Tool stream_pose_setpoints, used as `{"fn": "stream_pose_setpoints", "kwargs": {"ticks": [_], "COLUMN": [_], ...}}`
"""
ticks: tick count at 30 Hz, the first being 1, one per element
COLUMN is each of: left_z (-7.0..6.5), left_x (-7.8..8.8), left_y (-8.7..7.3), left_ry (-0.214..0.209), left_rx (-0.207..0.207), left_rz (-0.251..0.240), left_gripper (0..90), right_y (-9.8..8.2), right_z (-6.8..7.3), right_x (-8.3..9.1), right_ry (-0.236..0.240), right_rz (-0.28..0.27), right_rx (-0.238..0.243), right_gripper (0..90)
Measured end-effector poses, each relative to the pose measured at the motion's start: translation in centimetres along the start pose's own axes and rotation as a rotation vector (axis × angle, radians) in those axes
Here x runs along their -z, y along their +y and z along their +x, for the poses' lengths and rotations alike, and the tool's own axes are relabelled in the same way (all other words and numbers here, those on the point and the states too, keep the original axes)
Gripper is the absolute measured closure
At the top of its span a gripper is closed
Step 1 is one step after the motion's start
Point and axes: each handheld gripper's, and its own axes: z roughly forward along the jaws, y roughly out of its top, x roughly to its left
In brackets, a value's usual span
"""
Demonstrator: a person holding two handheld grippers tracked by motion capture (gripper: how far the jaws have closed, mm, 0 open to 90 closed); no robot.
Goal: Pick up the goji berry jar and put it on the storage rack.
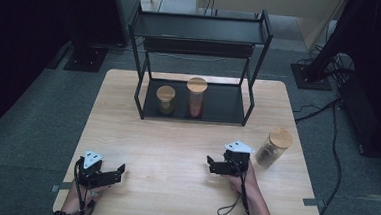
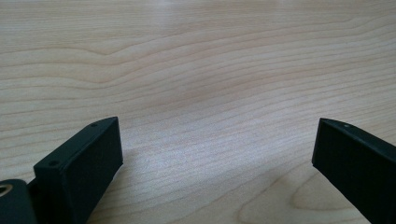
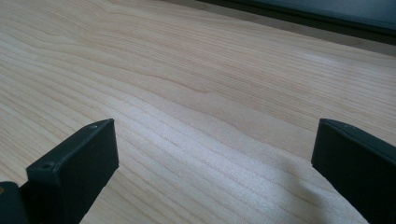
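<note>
Wooden table (image 1: 176, 146) beneath both parted tongs.

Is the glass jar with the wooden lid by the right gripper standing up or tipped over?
Upright: the glass jar with the wooden lid stands on the light wooden table, lid uppermost.

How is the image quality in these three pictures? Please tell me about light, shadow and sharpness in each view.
High view: the table is evenly lit, the room around it dark, and the jars on the black rack look soft. Left gripper view: wood grain is sharp, with a pale glare at the top; the left claw is open. Right gripper view: the right claw is open, with a soft shadow beside it and a blurred far edge.
</note>
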Motion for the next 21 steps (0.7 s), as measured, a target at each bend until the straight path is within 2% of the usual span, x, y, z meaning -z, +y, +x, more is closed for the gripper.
{"fn": "stream_pose_setpoints", "kwargs": {"ticks": [21], "left_z": [0.0], "left_x": [0.0], "left_y": [0.0], "left_ry": [-0.001], "left_rx": [-0.001], "left_rz": [0.001], "left_gripper": [2.0], "right_y": [-1.2], "right_z": [-0.7], "right_x": [1.7], "right_ry": [-0.015], "right_rz": [-0.010], "right_rx": [-0.017], "right_gripper": [0.2]}}
